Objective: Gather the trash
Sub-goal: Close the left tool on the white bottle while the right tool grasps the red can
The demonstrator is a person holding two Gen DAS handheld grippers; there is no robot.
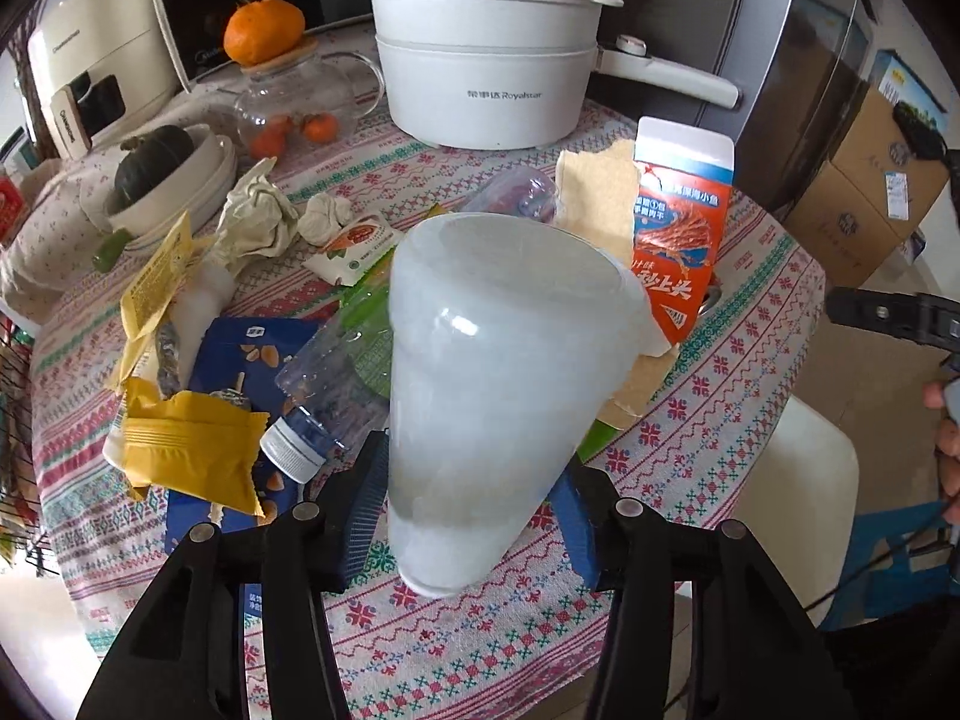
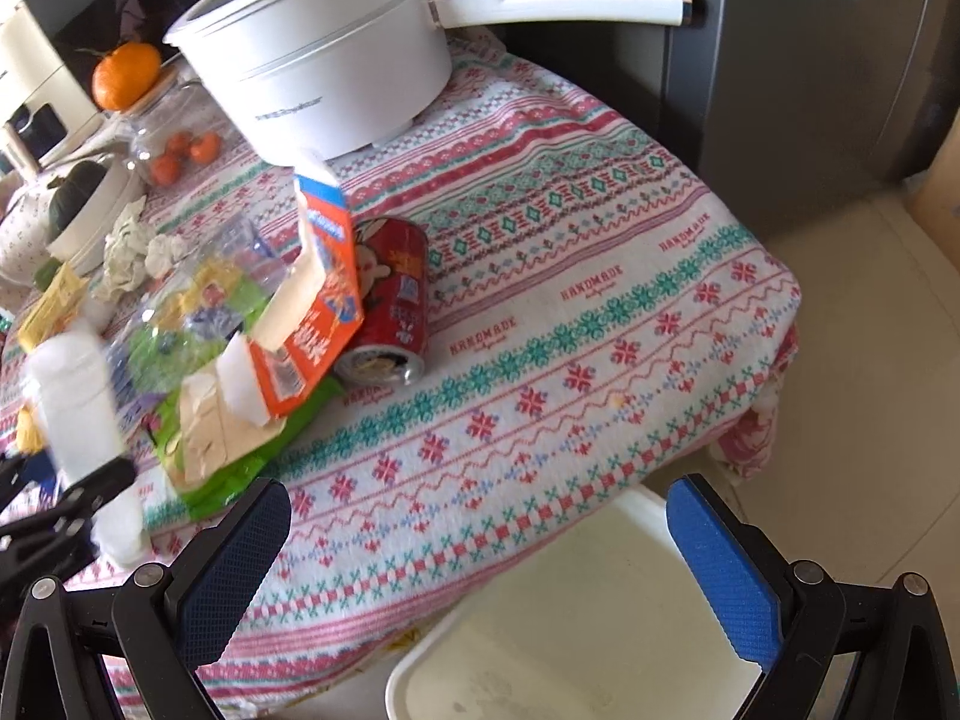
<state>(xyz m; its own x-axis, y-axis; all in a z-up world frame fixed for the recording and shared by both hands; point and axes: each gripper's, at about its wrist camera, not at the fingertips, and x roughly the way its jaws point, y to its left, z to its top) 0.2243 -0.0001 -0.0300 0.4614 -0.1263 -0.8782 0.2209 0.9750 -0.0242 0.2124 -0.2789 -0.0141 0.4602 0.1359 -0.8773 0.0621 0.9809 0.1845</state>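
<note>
I'm gripping the frosted plastic cup (image 1: 480,372) in my left claw (image 1: 474,516), pads pressing both its sides, lifting it above the littered desk (image 1: 750,312). My right claw (image 2: 480,576) is hanging wide open, empty, over the desk's edge.

We note a frosted, translucent plastic cup (image 1: 486,396), smooth-walled. The tablecloth (image 2: 600,312) is woven cloth, matt, slightly fuzzy. The red can (image 2: 393,306) looks like glossy metal. The pot (image 1: 486,90) has a smooth satin white finish. The orange carton (image 1: 681,240) is printed card. The gripper pads (image 2: 723,576) are blue and textured.
</note>
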